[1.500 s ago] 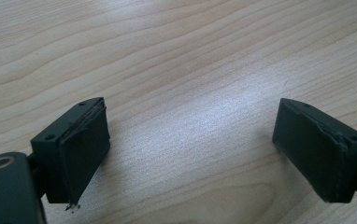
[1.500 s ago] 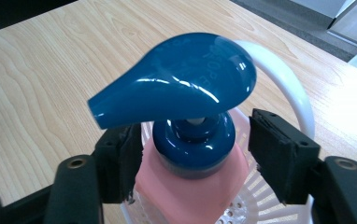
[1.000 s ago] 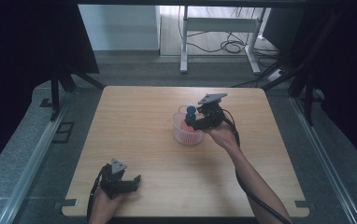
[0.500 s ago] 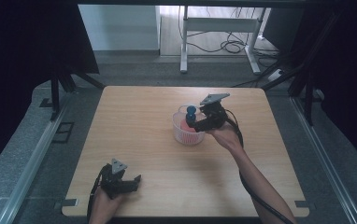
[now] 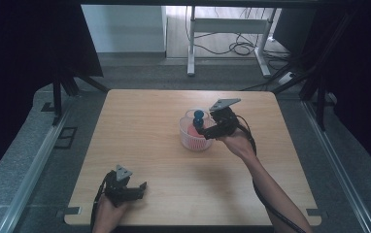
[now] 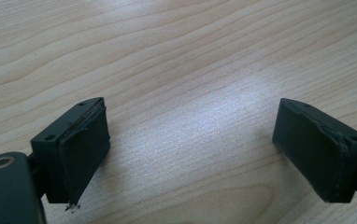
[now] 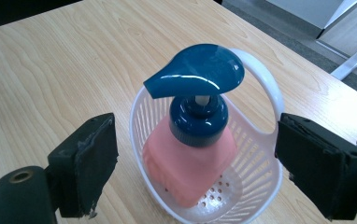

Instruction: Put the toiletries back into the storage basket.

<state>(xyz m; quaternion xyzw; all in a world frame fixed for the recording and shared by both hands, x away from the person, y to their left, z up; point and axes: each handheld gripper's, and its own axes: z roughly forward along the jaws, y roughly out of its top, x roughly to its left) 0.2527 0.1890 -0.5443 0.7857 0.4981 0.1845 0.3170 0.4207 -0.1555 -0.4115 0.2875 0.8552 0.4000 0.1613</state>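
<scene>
in the white basket [image 7: 260, 135], upright pink pump bottle [image 7: 190, 163], blue spout [image 7: 195, 70] leftward

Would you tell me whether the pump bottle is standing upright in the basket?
Upright: the pink pump bottle stands inside the white basket, its blue pump head on top.
</scene>
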